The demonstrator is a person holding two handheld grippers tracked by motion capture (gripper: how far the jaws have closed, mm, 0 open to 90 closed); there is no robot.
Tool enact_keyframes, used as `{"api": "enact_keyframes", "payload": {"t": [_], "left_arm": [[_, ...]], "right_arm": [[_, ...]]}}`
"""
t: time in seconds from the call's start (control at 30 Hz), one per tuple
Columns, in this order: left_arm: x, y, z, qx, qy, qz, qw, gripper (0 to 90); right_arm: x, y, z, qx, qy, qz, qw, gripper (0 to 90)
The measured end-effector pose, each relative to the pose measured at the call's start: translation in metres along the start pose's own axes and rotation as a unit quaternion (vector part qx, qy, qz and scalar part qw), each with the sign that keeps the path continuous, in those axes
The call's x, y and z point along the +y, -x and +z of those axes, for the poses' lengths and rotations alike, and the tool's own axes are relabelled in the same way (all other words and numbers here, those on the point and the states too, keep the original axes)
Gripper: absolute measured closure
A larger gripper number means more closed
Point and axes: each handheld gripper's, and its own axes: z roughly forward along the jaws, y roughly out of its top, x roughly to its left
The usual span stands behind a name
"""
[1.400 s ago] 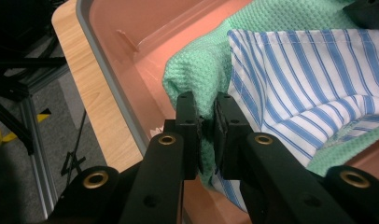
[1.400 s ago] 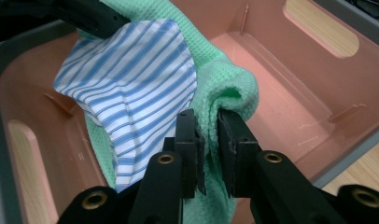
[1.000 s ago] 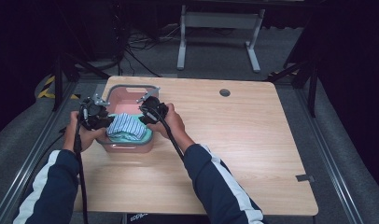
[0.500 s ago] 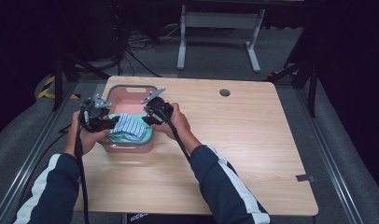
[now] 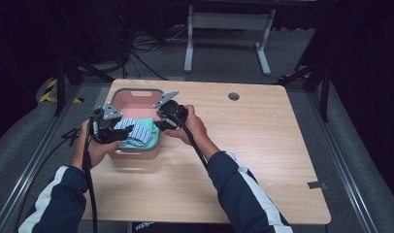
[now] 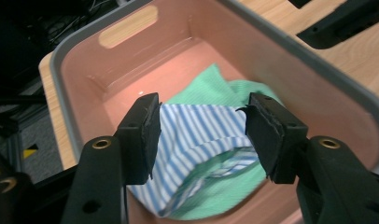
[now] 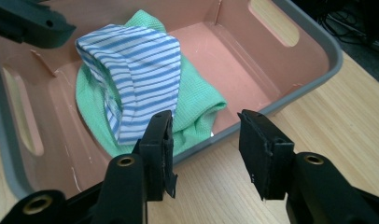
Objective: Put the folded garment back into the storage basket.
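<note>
Pink plastic tub (image 5: 137, 94) with a grey rim sits at the upper left of the bench (image 5: 263, 145), holding a striped blue-and-white cloth (image 5: 137, 130) folded over a green cloth (image 5: 147, 125). Both cloths lie in the tub's near half. The left hand-held gripper (image 6: 201, 126) hangs just above the striped cloth, released, jaws having just opened. The right hand-held gripper (image 7: 206, 140), likewise released and just opened, stands over the tub's right rim, cloths to its left. Bare bench lies open rightward.
</note>
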Motion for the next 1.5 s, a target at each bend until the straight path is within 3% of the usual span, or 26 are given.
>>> {"api": "enact_keyframes", "payload": {"t": [0.53,0.9,1.5], "left_arm": [[0.003,0.033,-0.01,-0.022,0.022,0.019,0.9993,37.0],[0.006,0.053,-0.013,-0.037,0.028,0.043,0.998,33.0],[0.005,0.082,-0.007,-0.061,0.032,0.066,0.9954,29.8]], "right_arm": [[-0.022,0.005,-0.038,-0.019,-0.003,-0.025,0.9995,48.8],[-0.037,0.006,-0.06,-0.036,-0.016,-0.044,0.9983,45.1],[-0.075,0.014,-0.094,-0.054,-0.029,-0.045,0.9971,41.6]]}}
